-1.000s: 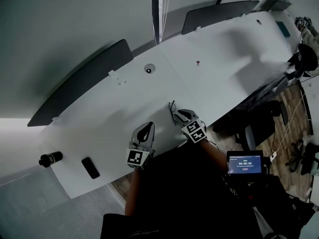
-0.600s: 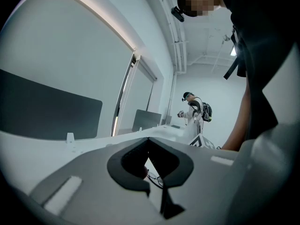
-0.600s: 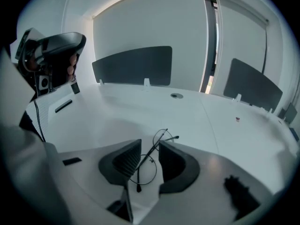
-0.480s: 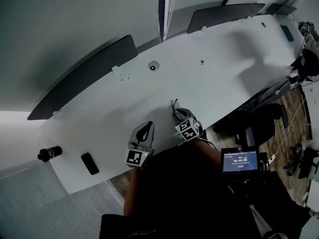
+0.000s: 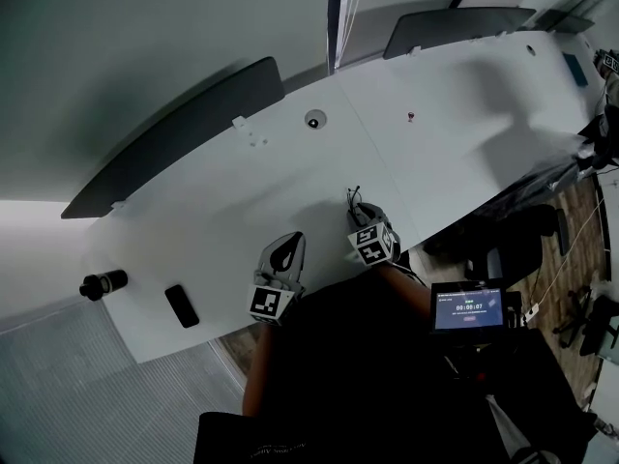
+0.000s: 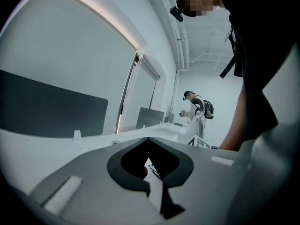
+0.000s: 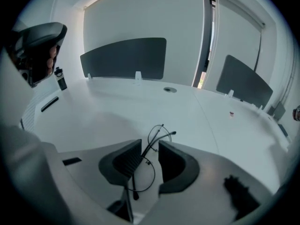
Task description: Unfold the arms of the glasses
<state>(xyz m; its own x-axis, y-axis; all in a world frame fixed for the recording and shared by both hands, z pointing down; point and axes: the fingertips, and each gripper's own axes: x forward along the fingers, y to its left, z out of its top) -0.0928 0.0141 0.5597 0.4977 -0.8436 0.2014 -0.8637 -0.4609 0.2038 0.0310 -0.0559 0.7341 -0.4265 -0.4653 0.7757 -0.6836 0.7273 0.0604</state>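
Thin black wire glasses (image 7: 146, 150) lie folded on the white table (image 5: 455, 153), close to its near edge. My right gripper (image 7: 149, 142) points down over them with its jaws apart. The frame runs through the gap between the jaws, and the pads do not press on it. In the head view the glasses (image 5: 356, 201) show just beyond the right gripper (image 5: 362, 214). My left gripper (image 5: 289, 241) hovers to the left of them, shut and holding nothing. In the left gripper view, the glasses (image 6: 153, 169) show faintly past the left gripper (image 6: 148, 139).
A flat black slab (image 5: 180, 304) and a black cylinder (image 5: 102, 283) lie at the table's left end. Dark partition panels (image 5: 174, 138) line the far edge. A round grommet (image 5: 313, 120) and a small red thing (image 5: 410, 116) sit mid-table. A lit screen (image 5: 472, 309) hangs at the right.
My right gripper has dipped down closer over the glasses and tipped more steeply. The left gripper has stayed where it was.
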